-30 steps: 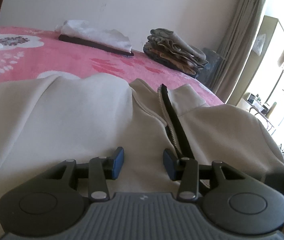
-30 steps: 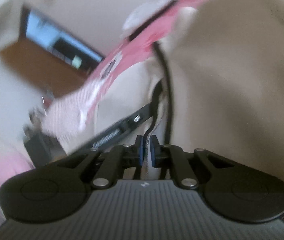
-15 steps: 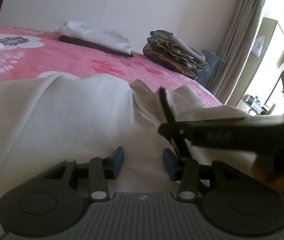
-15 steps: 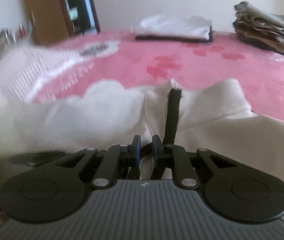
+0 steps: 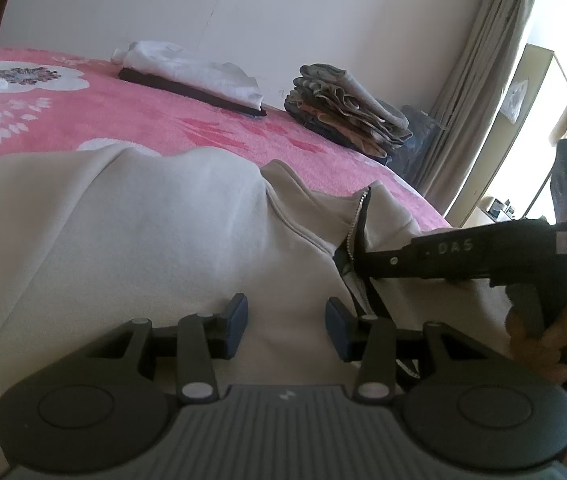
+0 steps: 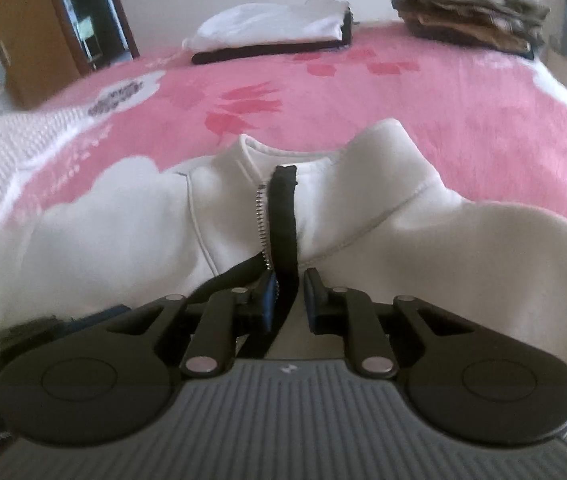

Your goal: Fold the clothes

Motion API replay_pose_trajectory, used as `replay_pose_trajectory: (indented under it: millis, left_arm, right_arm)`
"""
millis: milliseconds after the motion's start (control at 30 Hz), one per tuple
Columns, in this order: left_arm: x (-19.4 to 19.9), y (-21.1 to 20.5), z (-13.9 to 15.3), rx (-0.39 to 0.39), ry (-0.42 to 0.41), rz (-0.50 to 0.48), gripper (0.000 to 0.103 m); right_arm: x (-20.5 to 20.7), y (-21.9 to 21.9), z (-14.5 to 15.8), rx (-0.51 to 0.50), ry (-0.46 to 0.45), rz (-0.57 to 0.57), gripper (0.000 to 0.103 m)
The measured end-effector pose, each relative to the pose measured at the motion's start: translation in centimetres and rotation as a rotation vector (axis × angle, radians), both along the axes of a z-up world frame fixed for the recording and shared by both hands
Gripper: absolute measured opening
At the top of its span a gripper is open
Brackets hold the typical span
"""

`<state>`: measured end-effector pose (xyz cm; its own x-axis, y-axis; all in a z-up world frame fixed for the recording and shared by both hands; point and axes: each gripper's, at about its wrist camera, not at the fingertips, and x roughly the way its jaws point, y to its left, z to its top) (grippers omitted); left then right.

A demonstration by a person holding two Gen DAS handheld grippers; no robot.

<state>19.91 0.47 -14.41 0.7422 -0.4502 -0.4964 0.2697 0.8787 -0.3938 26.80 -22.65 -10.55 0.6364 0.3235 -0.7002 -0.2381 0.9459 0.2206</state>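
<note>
Already two folded stacks (image 6: 275, 36) sat at the bed's far edge, while the cream zip jacket (image 6: 363, 216) lay spread unfolded before me. Both my left gripper (image 5: 286, 322) and right gripper (image 6: 289, 300) stood open, the right straddling its black zipper band (image 6: 283, 216).

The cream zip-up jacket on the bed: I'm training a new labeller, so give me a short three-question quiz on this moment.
1. True or false: the left tongs grip the cream zip-up jacket.
2. What lies between the right tongs' fingers?
A. a sock
B. the black zipper strip
C. a towel
3. How many folded piles sit on the pink floral blanket?

Key: 1 false, both tongs are open; 2 B; 3 two, a white-on-black pile and a grey-brown stack.
</note>
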Motion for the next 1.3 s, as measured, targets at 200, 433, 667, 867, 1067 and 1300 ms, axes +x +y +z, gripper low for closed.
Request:
replay_pose_trajectory:
  millis: [200,433,667,867,1067,1300]
  left_arm:
    - [-0.1,0.1,0.0,-0.006,-0.001,0.0,0.045]
    - [0.0,0.3,-0.1,-0.016,-0.001,-0.001,0.045]
    - [0.0,0.4,-0.1,-0.028,-0.002,0.0,0.045]
    - [-0.1,0.6,-0.2,-0.034,-0.003,0.0,0.045]
    - [-0.1,0.7,-0.3,-0.044,-0.003,0.0,0.045]
    - [-0.1,0.7,-0.3,-0.043,-0.004,0.0,0.045]
  right_arm:
    - [-0.4,-1.2,0.7,0.219,0.067,-0.023,0.014]
    - [1.1,-2.1,-2.0,0.488,0.331,-0.173,0.017]
    - [1.2,-2.1,-2.9,0.586,0.335,-0.226,0.033]
    - [1.1,-1.1,-2.3,0.523,0.28,-0.196,0.033]
    - [-1.2,0.0,0.9,0.268,0.097,-0.091,0.021]
    - [0.3,3.5,0.7,0.06,0.032,0.124,0.005]
